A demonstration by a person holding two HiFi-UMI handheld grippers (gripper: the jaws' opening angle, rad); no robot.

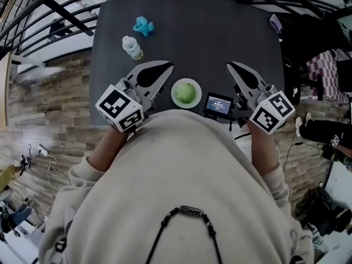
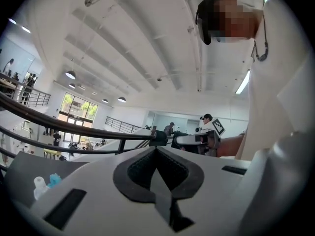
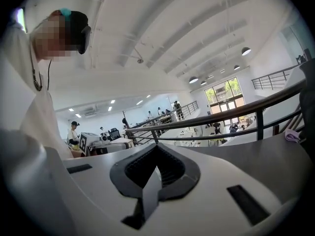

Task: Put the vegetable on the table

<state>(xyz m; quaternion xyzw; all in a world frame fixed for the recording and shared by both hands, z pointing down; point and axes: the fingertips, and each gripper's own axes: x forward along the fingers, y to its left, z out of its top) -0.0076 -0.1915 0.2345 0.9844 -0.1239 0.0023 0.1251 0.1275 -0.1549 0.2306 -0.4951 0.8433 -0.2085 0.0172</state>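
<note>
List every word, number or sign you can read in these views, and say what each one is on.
Nothing can be read in full.
On the small screen: lit characters, too small to read.
On the bottle: any label is too small to read.
On the marker cubes of the left gripper and right gripper: black-and-white square patterns, no letters.

— What do we see worn?
— A cream sweatshirt (image 1: 181, 164), with a black cord (image 1: 164, 231) and a patterned clasp (image 1: 191, 210) on it.
— Beyond its sleeves (image 1: 77, 175)?
— The left gripper (image 1: 168, 66) and right gripper (image 1: 230, 65): white shells, black pads (image 1: 149, 77), square-marker cubes (image 1: 121, 110).
</note>
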